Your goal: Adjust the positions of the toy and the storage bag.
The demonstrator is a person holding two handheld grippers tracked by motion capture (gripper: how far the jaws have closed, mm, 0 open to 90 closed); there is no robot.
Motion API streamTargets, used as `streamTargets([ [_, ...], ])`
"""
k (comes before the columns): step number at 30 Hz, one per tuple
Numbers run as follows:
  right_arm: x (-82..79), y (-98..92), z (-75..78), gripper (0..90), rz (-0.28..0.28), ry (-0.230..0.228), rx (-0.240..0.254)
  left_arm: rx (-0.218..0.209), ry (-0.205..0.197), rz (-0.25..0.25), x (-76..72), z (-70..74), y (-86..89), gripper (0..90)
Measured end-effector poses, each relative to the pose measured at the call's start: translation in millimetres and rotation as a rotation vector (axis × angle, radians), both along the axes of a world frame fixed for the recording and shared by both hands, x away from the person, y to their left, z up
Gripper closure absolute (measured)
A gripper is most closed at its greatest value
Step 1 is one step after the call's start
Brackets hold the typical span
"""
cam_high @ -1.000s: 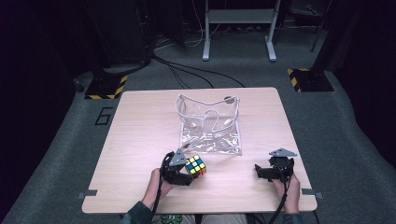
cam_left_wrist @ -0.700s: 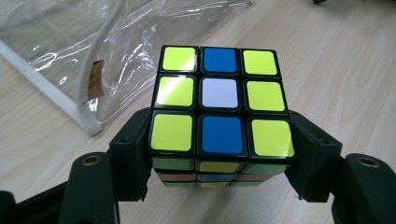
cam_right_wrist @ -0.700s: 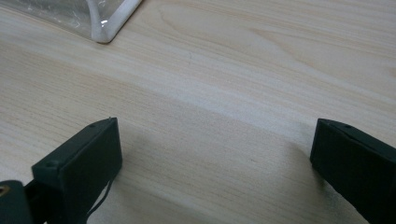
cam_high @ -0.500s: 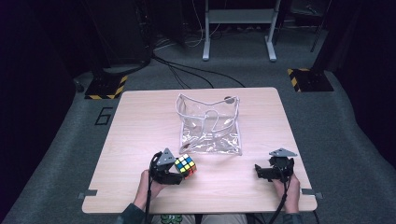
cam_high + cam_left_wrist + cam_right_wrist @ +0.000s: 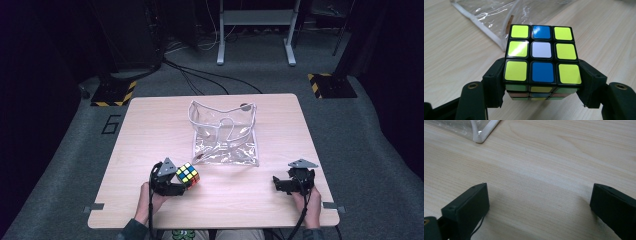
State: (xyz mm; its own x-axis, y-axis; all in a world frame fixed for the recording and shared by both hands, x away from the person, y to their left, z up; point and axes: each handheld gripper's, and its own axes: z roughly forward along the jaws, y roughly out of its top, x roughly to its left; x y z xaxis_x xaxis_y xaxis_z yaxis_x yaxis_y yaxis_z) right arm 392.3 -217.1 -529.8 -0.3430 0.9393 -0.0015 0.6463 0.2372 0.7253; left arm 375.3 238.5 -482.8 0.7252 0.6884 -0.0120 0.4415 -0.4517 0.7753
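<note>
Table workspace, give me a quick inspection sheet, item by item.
Surface: pale wood table, flat, unmarked.
Job's things: scrambled puzzle cube in the left claw, near the front edge; clear plastic pouch with white trim lying mid-table.
Clutter: nothing seen.
Grippers: left claw shut on the cube's sides; right claw open, nothing between its jaws, low over the wood.
Cables: black leads on the floor beyond the table.
Surroundings: grey carpet, hazard-striped stand bases, metal frame.

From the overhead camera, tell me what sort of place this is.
Probably a lab or recording studio: a lone wooden table on grey carpet, hazard-striped stand bases, loose cables across the floor, and dark surroundings behind.
</note>
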Motion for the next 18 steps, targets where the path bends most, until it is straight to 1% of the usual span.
streamTargets([
  [6, -0.2, 0.1, 0.0, 1.7, -0.001, -0.001, 0.0, -0.005, 0.004, 0.045, 2.9, -2.4, 16.2, 34.1],
  [9, -0.2, 0.1, 0.0, 1.7, 0.0, -0.001, 0.001, -0.023, 0.018, 0.065, 3.9, -4.9, 24.6, 34.1],
  [10, -0.2, 0.1, 0.0, 1.7, -0.001, -0.001, 0.001, -0.016, 0.016, 0.07, 4.1, -5.5, 27.2, 34.1],
  [14, -0.2, 0.1, 0.0, 1.7, -0.001, -0.001, 0.001, -0.013, 0.022, 0.098, 5.1, -8.1, 35.6, 34.1],
  [18, -0.2, 0.1, 0.0, 1.7, -0.001, -0.001, 0.001, 0.002, 0.025, 0.123, 7.2, -11.1, 43.9, 34.1],
])
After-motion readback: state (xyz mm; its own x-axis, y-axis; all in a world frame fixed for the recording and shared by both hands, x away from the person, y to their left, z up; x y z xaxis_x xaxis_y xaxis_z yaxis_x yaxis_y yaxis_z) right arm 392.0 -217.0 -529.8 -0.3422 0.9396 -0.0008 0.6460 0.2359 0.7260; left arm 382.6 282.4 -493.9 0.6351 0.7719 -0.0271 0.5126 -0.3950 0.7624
